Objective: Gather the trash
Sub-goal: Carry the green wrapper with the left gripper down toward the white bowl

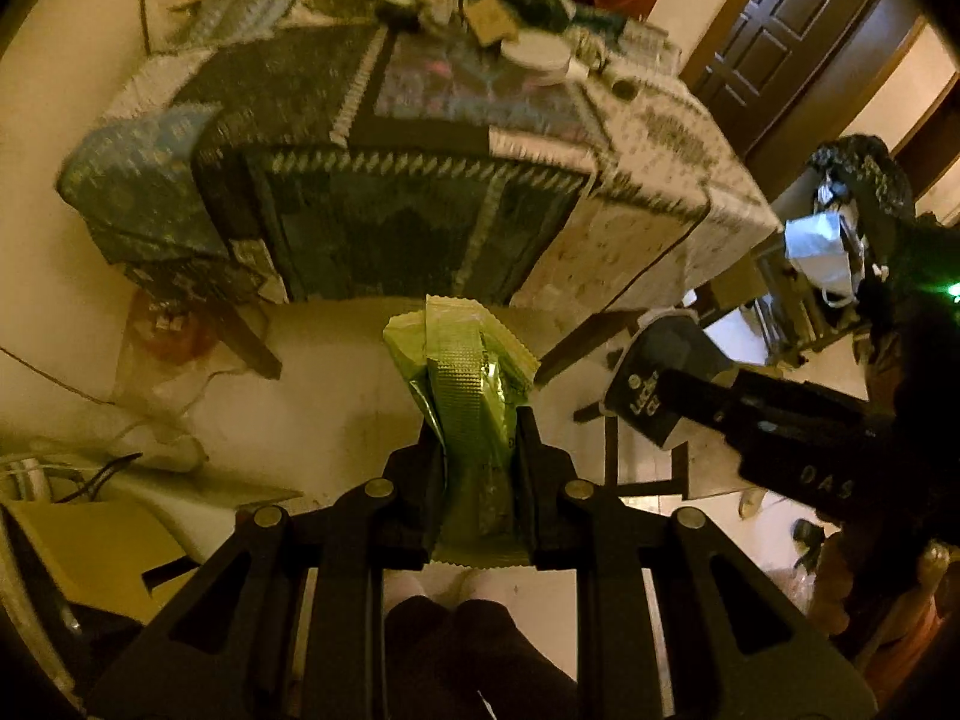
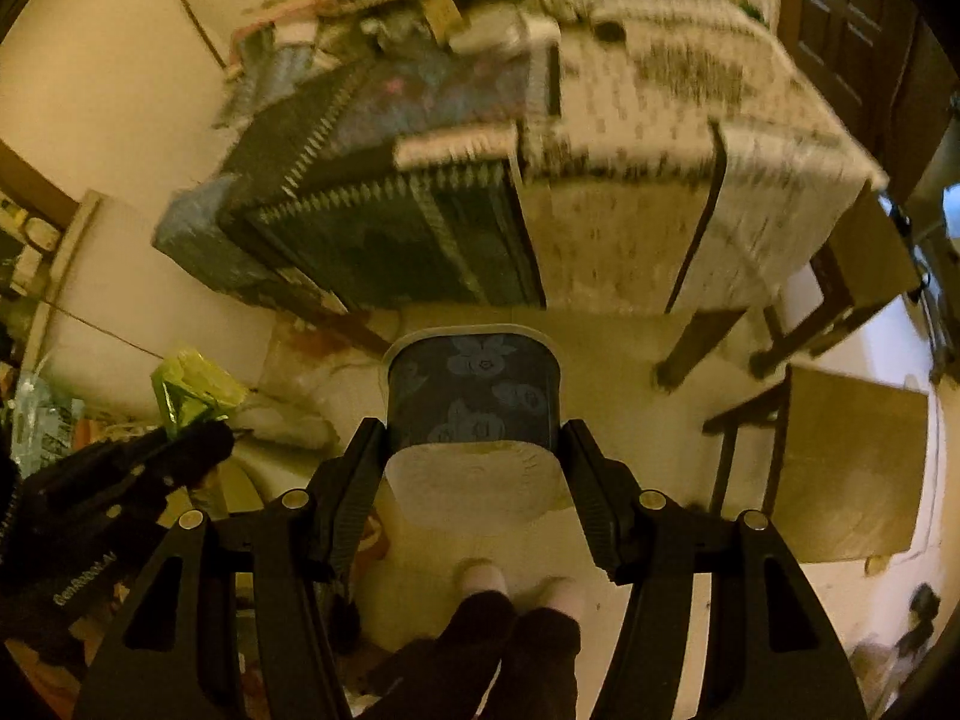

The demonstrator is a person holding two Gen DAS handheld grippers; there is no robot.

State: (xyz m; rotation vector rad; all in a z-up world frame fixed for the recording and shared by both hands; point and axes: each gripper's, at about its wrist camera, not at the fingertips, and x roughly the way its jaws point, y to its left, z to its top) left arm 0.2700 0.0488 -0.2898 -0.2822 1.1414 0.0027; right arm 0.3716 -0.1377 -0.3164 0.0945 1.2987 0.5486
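My left gripper [image 1: 477, 438] is shut on a crumpled green foil wrapper [image 1: 465, 378], which sticks up past the fingertips over the floor. In the right wrist view the same green wrapper [image 2: 192, 387] shows at the left, at the tip of the left gripper [image 2: 186, 426]. My right gripper [image 2: 474, 438] is shut on a paper cup [image 2: 474, 396] with a dark blue flower print and a white rim, lying on its side with its white base toward the camera. From the left wrist view the cup [image 1: 666, 378] and the right gripper [image 1: 678, 390] appear at the right.
A table [image 1: 630, 222] draped with patterned cloths and crowded with items stands ahead. Its wooden legs [image 2: 690, 348] reach the pale floor. A wooden stool [image 2: 840, 462] sits at the right, a clear plastic bag [image 1: 162, 372] lies at the left. A person's dark trousers and feet [image 2: 516, 594] are below.
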